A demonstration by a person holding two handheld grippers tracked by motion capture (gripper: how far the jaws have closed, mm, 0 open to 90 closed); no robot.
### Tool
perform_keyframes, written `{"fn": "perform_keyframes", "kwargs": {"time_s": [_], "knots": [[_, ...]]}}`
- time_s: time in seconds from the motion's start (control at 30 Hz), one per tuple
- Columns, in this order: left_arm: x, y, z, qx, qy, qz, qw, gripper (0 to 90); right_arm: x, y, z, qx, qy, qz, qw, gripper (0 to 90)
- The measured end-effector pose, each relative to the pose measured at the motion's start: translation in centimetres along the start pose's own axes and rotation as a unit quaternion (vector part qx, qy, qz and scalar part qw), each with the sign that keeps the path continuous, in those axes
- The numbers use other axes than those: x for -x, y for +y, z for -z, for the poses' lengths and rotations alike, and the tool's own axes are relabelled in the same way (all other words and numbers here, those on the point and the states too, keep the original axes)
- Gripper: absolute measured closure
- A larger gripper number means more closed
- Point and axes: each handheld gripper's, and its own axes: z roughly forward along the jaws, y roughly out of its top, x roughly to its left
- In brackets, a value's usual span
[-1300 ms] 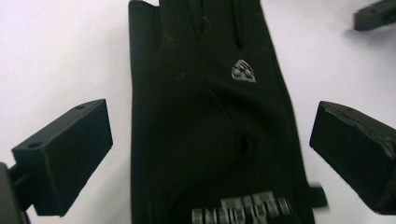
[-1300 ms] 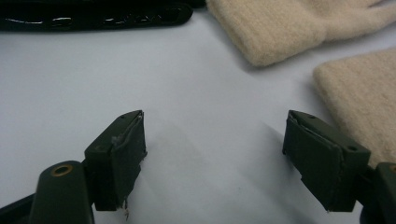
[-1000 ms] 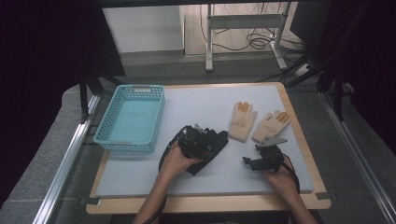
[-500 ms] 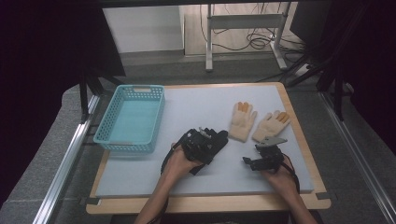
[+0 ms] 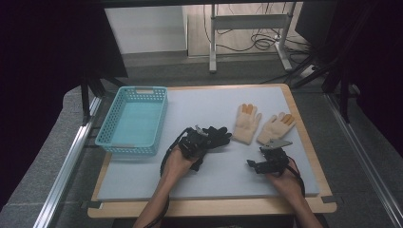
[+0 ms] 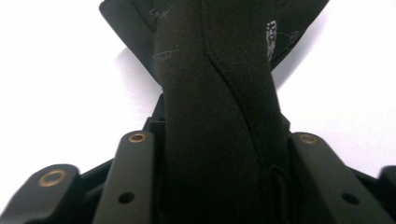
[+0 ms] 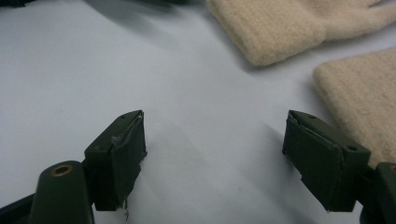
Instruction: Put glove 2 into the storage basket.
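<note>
I am clamping the left gripper (image 5: pixel 205 137) onto the black glove (image 6: pixel 215 116), its jaws having just been closing, right gripper (image 7: pixel 215 154) idling released; next I am judging a lift toward the basket (image 5: pixel 124 145).

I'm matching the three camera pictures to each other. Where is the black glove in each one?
High view: black glove at mid-table, at the left claw, right of the blue basket.
Left gripper view: up the centre, clamped between the jaws.
Right gripper view: I can't make it out.
Shared landmark: the pale table mat.
</note>
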Motion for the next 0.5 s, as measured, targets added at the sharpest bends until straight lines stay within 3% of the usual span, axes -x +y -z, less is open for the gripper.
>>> {"fn": "perform_keyframes", "kwargs": {"time_s": [0.23,0.5], "knots": [[-1.0,0.6,1.4,0.007,0.0,0.009,0.9999,62.3,0.0,0.0,0.0,0.0,0.0,0.0,1.0,20.9],[-3.3,2.1,4.7,0.02,0.014,0.032,0.9992,61.6,0.0,0.0,0.0,0.0,0.0,0.0,1.0,20.9]]}}
